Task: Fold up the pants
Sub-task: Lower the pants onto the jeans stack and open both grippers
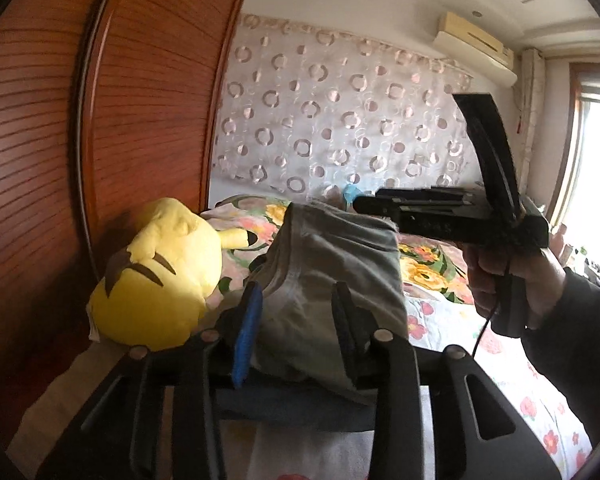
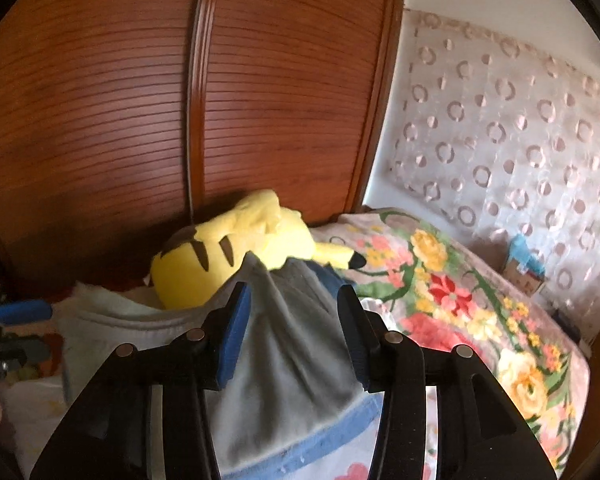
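Lying in a grey heap on the bed (image 2: 520, 364), the pants (image 1: 324, 280) rose between the jaws of both grippers. In the left wrist view the left gripper (image 1: 296, 328) had its jaws apart, the blue pad to one side and the black finger to the other, with the cloth bunched up in the gap; whether the pads still touched it could not be told. The right gripper (image 2: 292, 332) in its own view stood likewise, jaws apart and the pants (image 2: 292, 344) draped between them, a blue hem showing at the lower edge. From the left view the right gripper (image 1: 364, 205) reached in level over the top of the heap, held by a hand (image 1: 512, 280) in a dark sleeve. Just beyond the pants lay a yellow plush (image 1: 160, 272), against a brown slatted wardrobe (image 2: 280, 100). A floral blanket (image 2: 452, 284) covered the bed, and a curtain (image 1: 340, 112) with rings hung behind.
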A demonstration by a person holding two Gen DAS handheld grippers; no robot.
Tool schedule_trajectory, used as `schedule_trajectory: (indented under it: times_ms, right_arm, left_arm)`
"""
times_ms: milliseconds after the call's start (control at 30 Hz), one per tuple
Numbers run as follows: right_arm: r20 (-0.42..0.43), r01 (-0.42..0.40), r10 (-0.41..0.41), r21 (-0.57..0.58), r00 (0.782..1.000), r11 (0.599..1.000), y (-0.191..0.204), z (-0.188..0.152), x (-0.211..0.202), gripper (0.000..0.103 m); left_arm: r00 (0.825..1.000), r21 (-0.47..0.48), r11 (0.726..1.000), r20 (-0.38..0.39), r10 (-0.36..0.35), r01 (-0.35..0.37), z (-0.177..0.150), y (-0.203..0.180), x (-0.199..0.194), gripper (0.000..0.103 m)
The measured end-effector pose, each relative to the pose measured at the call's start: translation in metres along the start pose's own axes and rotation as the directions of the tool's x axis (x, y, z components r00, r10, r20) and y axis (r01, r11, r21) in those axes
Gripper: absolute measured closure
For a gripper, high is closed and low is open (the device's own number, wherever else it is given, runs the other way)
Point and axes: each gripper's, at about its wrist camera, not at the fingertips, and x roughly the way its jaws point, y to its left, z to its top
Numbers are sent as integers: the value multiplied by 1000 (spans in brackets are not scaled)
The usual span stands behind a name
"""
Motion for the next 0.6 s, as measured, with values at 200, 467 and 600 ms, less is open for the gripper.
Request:
schedule_trajectory:
  times_ms: [200, 467, 600]
  right_arm:
    - [-60, -40, 45, 82, 997, 996, -14, -26, 9, 58]
    - [-89, -17, 34, 187, 995, 982, -40, -43, 23, 58]
    - [-75, -2, 18, 205, 997, 979, -41, -47, 11, 58]
  left_arm:
    - [994, 50, 998, -104, -27, 32, -7, -12, 26, 66]
    - [985, 48, 999, -172, 7, 1, -23, -11, 43, 66]
    - [985, 58, 998, -174, 19, -9, -23, -13, 41, 66]
